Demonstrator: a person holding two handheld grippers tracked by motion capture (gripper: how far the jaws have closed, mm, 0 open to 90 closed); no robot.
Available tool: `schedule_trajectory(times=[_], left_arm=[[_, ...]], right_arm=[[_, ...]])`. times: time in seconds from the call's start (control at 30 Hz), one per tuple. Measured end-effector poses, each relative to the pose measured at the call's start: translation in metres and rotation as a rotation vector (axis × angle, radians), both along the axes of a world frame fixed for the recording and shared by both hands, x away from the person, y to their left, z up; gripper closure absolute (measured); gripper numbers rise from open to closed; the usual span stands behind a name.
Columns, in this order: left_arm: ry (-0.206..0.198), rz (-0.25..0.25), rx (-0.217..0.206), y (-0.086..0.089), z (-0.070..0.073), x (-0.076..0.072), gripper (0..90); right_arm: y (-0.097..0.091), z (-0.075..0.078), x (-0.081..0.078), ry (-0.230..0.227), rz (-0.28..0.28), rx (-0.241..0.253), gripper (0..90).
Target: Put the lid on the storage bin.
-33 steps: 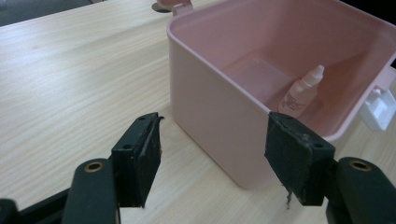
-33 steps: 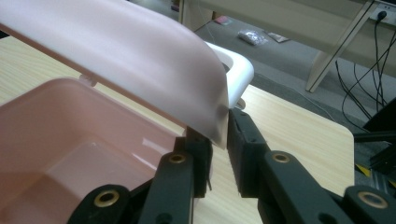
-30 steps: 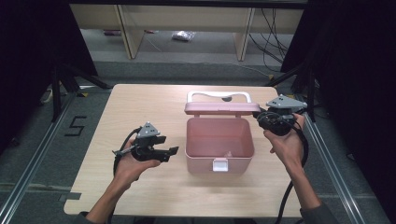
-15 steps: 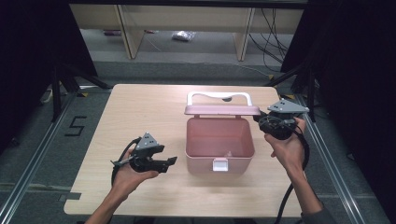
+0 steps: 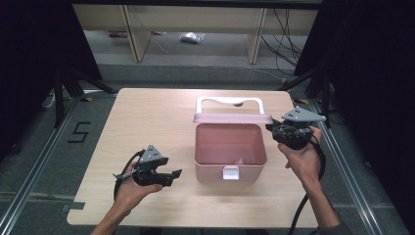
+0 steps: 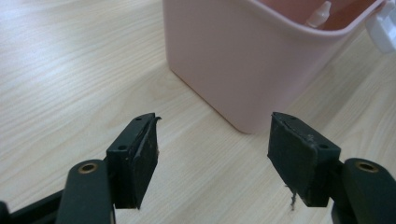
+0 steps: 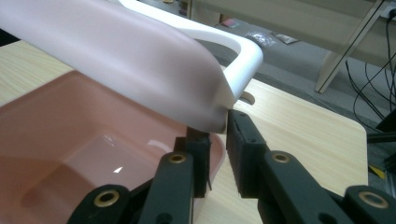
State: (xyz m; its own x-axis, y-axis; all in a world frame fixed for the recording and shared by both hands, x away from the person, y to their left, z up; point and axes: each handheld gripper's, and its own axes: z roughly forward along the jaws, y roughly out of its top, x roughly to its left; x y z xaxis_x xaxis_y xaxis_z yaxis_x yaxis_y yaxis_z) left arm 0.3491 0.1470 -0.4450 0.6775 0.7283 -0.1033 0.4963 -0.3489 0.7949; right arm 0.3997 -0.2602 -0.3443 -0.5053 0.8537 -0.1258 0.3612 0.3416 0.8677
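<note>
Holding the lid (image 5: 232, 117) by its right corner, the right tool (image 5: 272, 128) has its jaws nearly together, pinching the pink edge, as the right gripper view shows: the lid corner (image 7: 212, 116) sits just above and between the two black pads. The lid stands raised on the far side of the box (image 5: 230, 152), with its white handle (image 5: 227, 101) beyond it.

The box sits open in the middle of the worktop (image 5: 147, 117), its white latch (image 5: 230, 172) on the near wall, facing the person. Something small and pale lies inside by the near wall (image 6: 320, 14); what it is cannot be told.

The left tool (image 5: 175, 173) hovers low over the worktop with jaws wide and nothing between them. In the left gripper view, the box's near left corner (image 6: 243, 70) lies straight ahead, close but not touched. So the box is to the right of the left tool, and the tool points at it across the worktop.

The lid's long axis runs left to right. If the coming move is to close it, the right hand, already on the corner, seems placed to swing the lid forward and down toward the latch. The left tool is nearer the latch and the near left wall, so steadying the box or pressing the latch would probably fall to it.
</note>
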Motion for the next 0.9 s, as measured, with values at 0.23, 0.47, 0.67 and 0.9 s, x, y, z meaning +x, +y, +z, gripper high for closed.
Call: schedule_trajectory(times=[0.23,0.47,0.67,0.9], left_arm=[[-0.008,-0.006,0.008,-0.001,-0.005,-0.01,32.5],[-0.009,-0.026,0.027,-0.002,-0.01,-0.012,31.8],[-0.001,-0.017,0.035,0.001,-0.017,-0.014,31.5],[0.002,-0.017,0.042,0.001,-0.021,-0.016,28.8]], right_arm=[[-0.001,-0.003,-0.005,0.008,0.007,0.006,77.5],[-0.001,-0.007,-0.009,0.002,0.009,0.017,75.1],[-0.003,-0.013,-0.013,0.02,0.013,0.043,73.9],[-0.004,-0.019,-0.019,0.008,0.019,0.054,72.2]])
